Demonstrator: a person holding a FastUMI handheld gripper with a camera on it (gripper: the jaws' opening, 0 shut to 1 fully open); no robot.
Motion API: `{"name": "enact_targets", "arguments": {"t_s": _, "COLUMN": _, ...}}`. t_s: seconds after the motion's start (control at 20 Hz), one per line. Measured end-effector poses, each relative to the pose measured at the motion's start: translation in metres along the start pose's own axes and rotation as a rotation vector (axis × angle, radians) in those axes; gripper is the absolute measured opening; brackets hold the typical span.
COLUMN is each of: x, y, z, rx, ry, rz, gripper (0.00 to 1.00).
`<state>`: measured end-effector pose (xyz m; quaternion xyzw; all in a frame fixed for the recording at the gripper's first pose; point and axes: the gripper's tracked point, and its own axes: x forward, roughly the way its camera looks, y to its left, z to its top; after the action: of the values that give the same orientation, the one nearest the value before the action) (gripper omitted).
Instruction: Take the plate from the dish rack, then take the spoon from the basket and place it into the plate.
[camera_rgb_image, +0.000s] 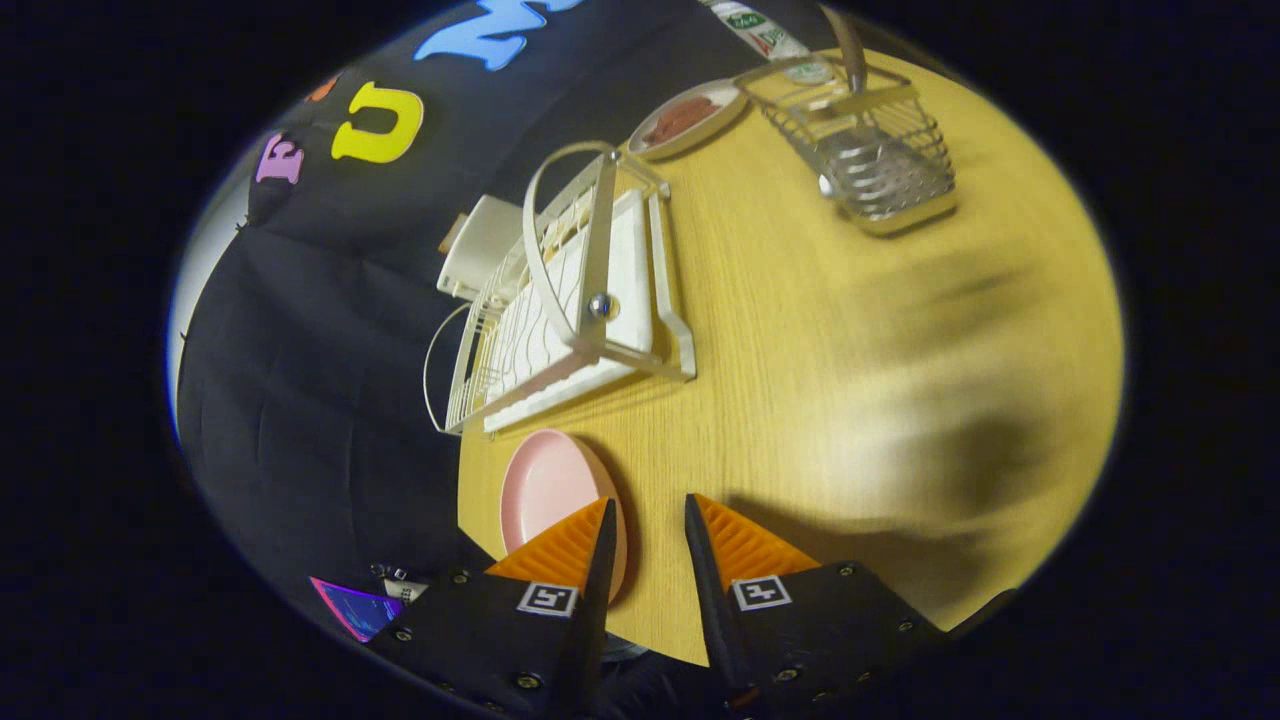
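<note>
A pink plate (545, 490) lies flat on the wooden table (820, 340) near its edge, just in front of the white dish rack (585, 290), whose slots hold nothing. My gripper (648, 512) hovers over the table, open, with bare wood showing between the fingers. One finger (565, 550) overlaps the plate's near rim and the other is off to its side. Far beyond the fingers stands a wire basket (875, 150). A spoon (850, 55) stands in it with its handle sticking out of the top.
A small dish (688, 118) with something reddish in it sits between the rack and the basket. A labelled bottle (765, 30) stands behind them. A white box (480, 245) rests behind the rack against the black cloth wall.
</note>
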<state>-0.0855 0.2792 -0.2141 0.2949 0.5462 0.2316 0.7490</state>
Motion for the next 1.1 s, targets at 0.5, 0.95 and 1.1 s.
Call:
{"name": "enact_targets", "arguments": {"t_s": 0.5, "x": -0.099, "y": -0.041, "z": 0.185, "rx": -0.109, "ry": -0.638, "rz": -0.319, "gripper": 0.42}}
{"name": "enact_targets", "arguments": {"t_s": 0.95, "x": -0.063, "y": -0.091, "z": 0.235, "rx": -0.092, "ry": -0.765, "rz": -0.427, "gripper": 0.42}}
{"name": "enact_targets", "arguments": {"t_s": 1.1, "x": -0.054, "y": -0.099, "z": 0.244, "rx": -0.107, "ry": -0.800, "rz": -0.454, "gripper": 0.38}}
